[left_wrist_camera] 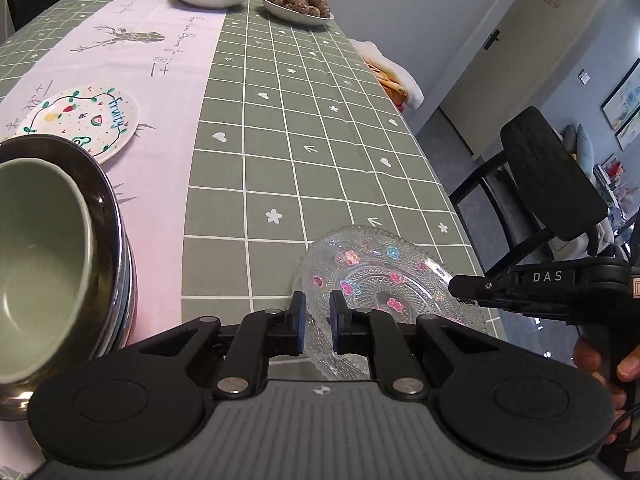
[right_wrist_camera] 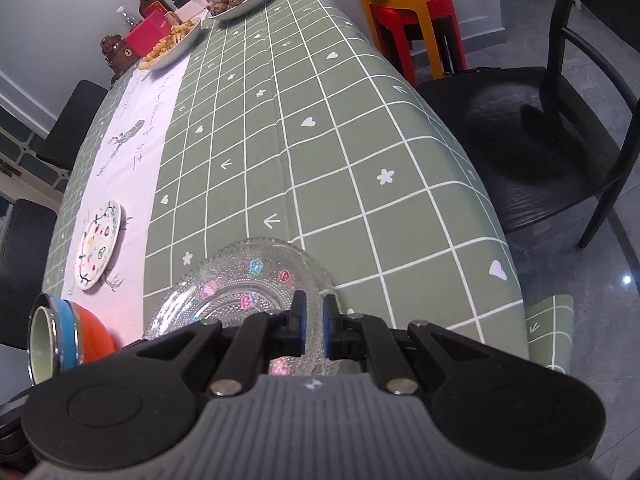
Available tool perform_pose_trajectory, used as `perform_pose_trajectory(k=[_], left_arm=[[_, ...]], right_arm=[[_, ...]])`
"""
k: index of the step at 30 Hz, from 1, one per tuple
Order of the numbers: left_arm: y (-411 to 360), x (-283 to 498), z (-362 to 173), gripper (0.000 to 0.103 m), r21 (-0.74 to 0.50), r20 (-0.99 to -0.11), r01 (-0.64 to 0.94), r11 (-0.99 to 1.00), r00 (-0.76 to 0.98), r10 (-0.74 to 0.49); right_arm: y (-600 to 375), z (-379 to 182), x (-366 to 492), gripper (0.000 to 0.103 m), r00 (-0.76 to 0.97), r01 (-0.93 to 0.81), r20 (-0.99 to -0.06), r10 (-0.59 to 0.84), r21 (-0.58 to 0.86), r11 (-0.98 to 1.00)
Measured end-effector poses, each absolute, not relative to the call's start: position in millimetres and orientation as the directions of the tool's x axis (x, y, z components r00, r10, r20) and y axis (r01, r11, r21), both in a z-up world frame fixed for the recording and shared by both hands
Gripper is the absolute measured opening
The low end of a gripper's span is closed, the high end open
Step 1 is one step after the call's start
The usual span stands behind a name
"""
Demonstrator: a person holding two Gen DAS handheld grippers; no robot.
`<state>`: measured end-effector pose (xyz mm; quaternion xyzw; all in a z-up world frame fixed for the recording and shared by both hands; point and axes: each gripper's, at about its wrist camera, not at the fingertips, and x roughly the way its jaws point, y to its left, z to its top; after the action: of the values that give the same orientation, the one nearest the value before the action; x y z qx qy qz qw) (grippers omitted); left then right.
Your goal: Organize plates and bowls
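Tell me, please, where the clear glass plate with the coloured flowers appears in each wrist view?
Left wrist: glass plate at bottom centre-right, its rim between the left gripper fingers.
Right wrist: glass plate at bottom centre-left, just ahead of the right gripper.
Shared landmark: the "Fruity" plate on the white runner.

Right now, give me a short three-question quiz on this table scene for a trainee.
1. True or false: the Fruity plate lies on the pale runner.
2. Multiple choice: the green bowl sits in A) the bowl stack, B) a food dish, C) a chair.
3. Fill in: the left gripper and right gripper are both at the rim of the ____ plate.
Key: 1 true; 2 A; 3 glass, the flowered glass plate.
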<state>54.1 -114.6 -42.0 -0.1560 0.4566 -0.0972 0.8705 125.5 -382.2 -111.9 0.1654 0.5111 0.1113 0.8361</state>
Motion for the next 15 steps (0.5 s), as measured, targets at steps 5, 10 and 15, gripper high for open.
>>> perform_pose_trajectory(k=[5,10,15], left_arm=[[-118,56,-55,0.013,-0.345,-0.769,0.032,0.938,0.563,-0.302],[-120,52,-58,0.012,-0.323,-0.766,0.042,0.945,0.575,-0.288],[-127,49,-57,0.012,-0.274,-0.76,0.065,0.96,0.596,-0.258]], right_arm=[[-374,-113,125,0.007,0.462,-0.036,-0.831,0.311,0.333,0.942],[-372,-114,126,0.008,0.461,-0.043,-0.836,0.298,0.315,0.948],[-367,-113,123,0.008,0.474,-0.057,-0.837,0.273,0.28,0.958]])
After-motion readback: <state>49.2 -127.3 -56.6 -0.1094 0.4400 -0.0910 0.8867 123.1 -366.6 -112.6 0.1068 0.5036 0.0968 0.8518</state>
